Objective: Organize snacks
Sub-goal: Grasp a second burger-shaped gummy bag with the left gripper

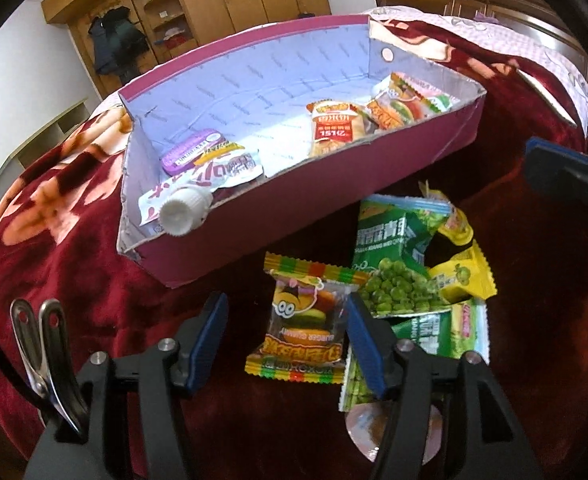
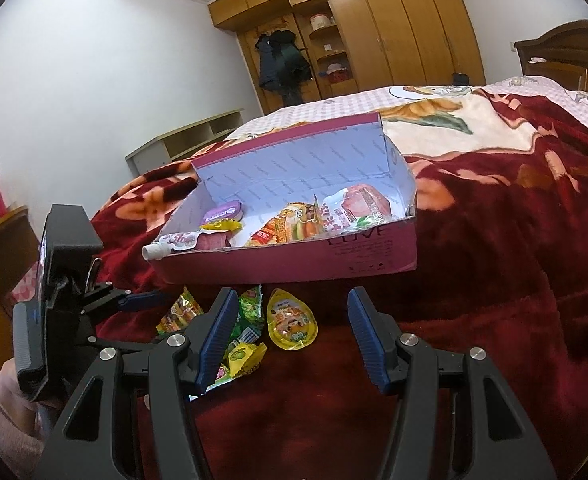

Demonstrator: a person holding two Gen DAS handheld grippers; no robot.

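Both tongs spread, empty. Left tongs (image 1: 288,344) straddle burger pack (image 1: 303,326); pinch its middle, lift over box (image 1: 313,196) wall.

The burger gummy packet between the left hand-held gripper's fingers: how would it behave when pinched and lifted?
The burger gummy packet is glossy film with crimped ends, so it is likely light, crinkly and somewhat slippery. It lies flat on the plush red blanket, so the left hand-held gripper may sink in before catching an edge.

The left finger (image 1: 367,344) hides part of the green pea packet (image 1: 413,344) and the jelly cup (image 1: 389,432)
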